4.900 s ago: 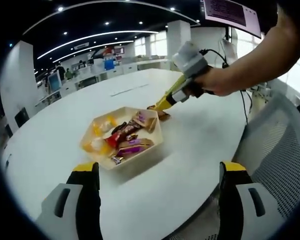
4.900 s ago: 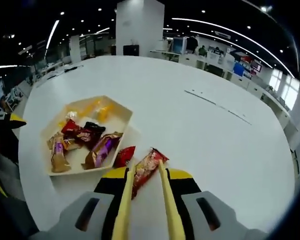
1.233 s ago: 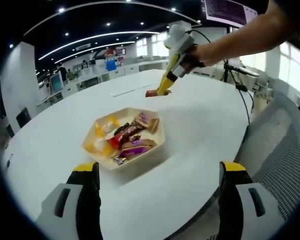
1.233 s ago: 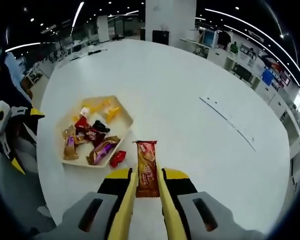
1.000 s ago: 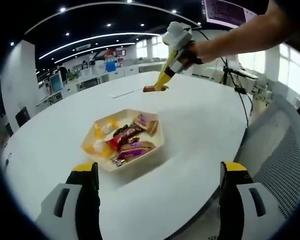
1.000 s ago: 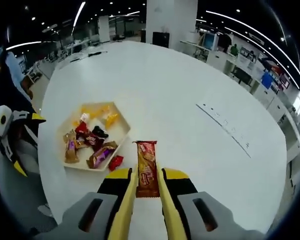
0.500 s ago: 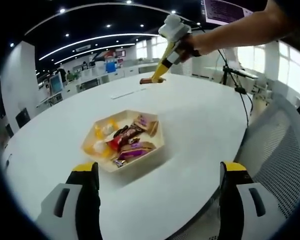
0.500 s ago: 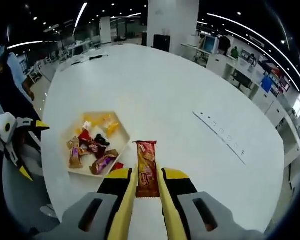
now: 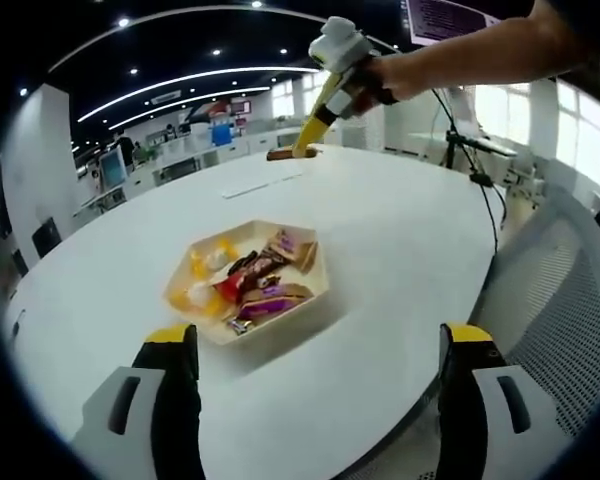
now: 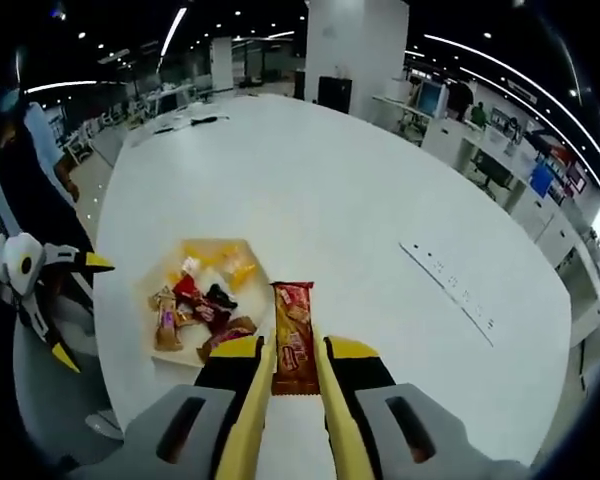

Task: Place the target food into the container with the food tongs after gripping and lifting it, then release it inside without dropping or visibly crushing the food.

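Observation:
A hexagonal beige tray (image 9: pixel 280 322) of wrapped snacks sits on the round white table (image 9: pixel 410 250). My right gripper (image 9: pixel 328 92), held by a hand, hangs high above the table's far side. It is shut on yellow food tongs (image 10: pixel 250 405), and these pinch a red-orange snack packet (image 10: pixel 293 330) flat between their tips. The same packet (image 9: pixel 283 154) shows level in the air. From the right gripper view (image 10: pixel 294 352) the tray (image 10: pixel 215 242) lies far below, left of the packet. My left gripper (image 9: pixel 320 365) stands open near the table's front edge, and it also shows open beside the table (image 10: pixel 80 310).
A grey mesh chair (image 9: pixel 555 300) stands at the table's right. A thin paper strip (image 10: pixel 450 290) lies on the far tabletop. A person's arm (image 9: pixel 480 55) reaches in from the upper right. Desks and monitors fill the room behind.
The right gripper has risen and drifted left over the table with the packet still pinched in the tongs, so the tray looks smaller below it. The left gripper has stayed put.

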